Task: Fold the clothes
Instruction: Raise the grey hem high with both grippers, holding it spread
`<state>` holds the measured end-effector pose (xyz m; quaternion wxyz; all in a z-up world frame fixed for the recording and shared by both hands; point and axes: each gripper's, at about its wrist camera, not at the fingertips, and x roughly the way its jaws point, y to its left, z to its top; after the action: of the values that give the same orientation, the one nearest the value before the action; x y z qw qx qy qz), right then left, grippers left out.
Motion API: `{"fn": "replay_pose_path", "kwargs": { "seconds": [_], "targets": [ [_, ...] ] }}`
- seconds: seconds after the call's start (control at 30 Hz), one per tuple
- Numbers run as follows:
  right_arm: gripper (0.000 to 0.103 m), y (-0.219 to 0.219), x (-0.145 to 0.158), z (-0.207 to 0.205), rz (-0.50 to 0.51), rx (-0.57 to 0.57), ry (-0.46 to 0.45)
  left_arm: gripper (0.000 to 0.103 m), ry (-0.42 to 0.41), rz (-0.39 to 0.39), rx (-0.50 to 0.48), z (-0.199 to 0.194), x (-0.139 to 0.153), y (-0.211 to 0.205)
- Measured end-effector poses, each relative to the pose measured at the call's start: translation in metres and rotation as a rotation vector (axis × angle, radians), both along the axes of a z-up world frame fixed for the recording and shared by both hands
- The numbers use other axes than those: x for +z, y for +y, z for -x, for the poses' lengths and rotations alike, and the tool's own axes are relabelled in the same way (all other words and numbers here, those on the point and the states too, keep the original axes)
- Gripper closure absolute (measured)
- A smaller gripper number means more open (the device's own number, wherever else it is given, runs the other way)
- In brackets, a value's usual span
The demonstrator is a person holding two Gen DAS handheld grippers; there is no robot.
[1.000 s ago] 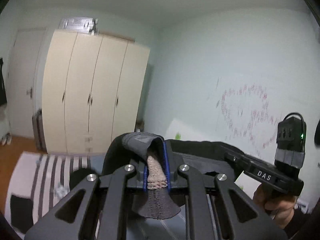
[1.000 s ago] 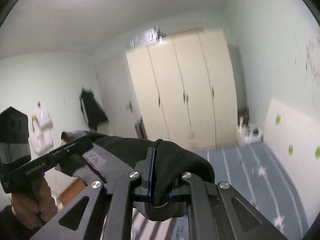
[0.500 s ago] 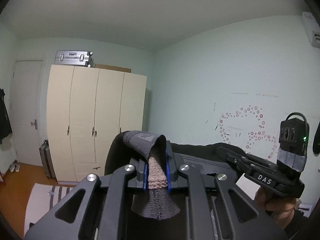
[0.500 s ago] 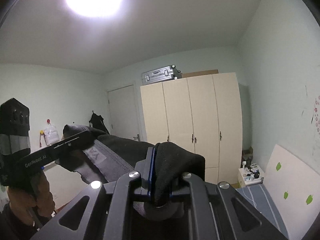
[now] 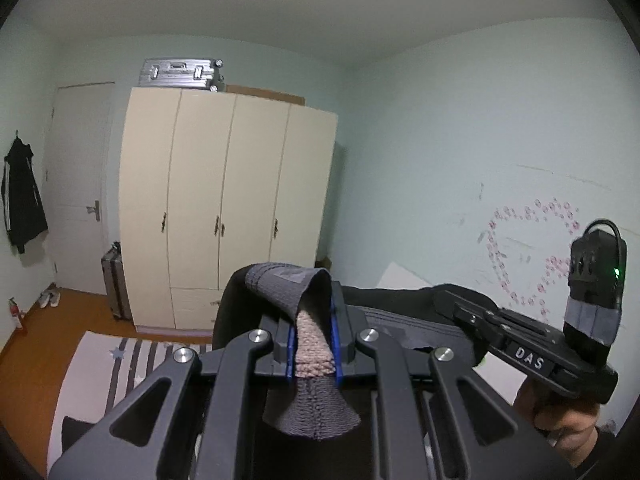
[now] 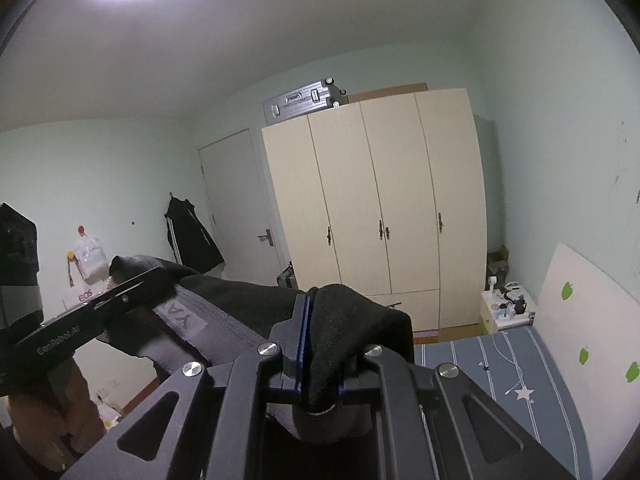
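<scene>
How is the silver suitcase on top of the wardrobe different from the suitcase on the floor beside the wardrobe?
The silver suitcase lies flat on the wardrobe, high up; the floor suitcase stands upright at the wardrobe's left side. The silver suitcase shows in full with handle and wheels; the floor suitcase looks darker and shows only a narrow side. Both are ribbed hard cases.

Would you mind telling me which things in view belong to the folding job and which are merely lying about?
Job:
- dark garment
- left gripper, clamped on it
- right gripper, clamped on it

Lying about:
- wardrobe
- silver suitcase
- hanging jacket
- striped bedding
</scene>
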<state>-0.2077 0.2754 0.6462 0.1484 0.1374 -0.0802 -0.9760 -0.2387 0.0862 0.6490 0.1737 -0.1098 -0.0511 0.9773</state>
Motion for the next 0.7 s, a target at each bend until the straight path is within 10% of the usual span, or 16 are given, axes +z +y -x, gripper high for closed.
{"fn": "replay_pose_path", "kwargs": {
  "seconds": [0.4, 0.7],
  "targets": [
    [0.094, 0.034, 0.063, 0.046, 0.024, 0.08, 0.141, 0.092, 0.142, 0.023, 0.054, 0.001, 0.047, 0.027],
    [0.093, 0.035, 0.008, -0.015, 0.002, 0.171, 0.128, 0.092, 0.084, 0.031, -0.029, -0.082, -0.037, 0.031]
  ]
}}
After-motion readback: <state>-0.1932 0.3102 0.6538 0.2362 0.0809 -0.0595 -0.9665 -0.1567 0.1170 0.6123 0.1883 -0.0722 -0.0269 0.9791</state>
